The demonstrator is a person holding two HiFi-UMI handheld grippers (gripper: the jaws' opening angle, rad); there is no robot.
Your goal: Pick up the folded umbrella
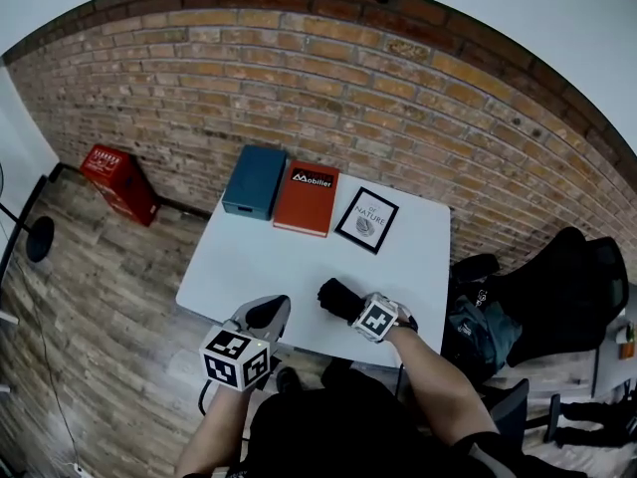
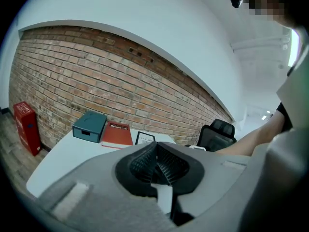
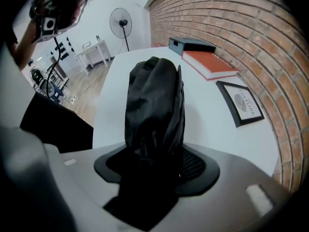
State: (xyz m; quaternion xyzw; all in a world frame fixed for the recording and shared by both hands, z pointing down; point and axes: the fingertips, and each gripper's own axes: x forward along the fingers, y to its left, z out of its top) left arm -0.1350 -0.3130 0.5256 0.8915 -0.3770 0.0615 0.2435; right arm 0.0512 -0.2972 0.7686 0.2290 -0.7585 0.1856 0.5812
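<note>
Both forearms come up from the bottom of the head view. Left forearm [image 1: 221, 428] holds the left claw [image 1: 269, 312] over the near edge of the worktop [image 1: 299, 262], pointing forward and only a little down; its jaws are together at the tips and hold nothing. Right forearm [image 1: 434, 376] bends inward, and the right claw [image 1: 354, 309] points steeply down. Its jaws stand wide and are closed on the umbrella [image 1: 336, 295], which fills the gap between them.

The umbrella is black and folded, at the near part of the worktop. Its long axis runs away from the right claw, with the free end towards the left claw.

At the far side, well apart from it, lie a blue box [image 1: 255, 180], a red book [image 1: 307, 197] and a framed picture [image 1: 366, 219] in a row. A red crate [image 1: 119, 182] stands on the floor by the brick wall. Nothing lies between the claws and the umbrella.
</note>
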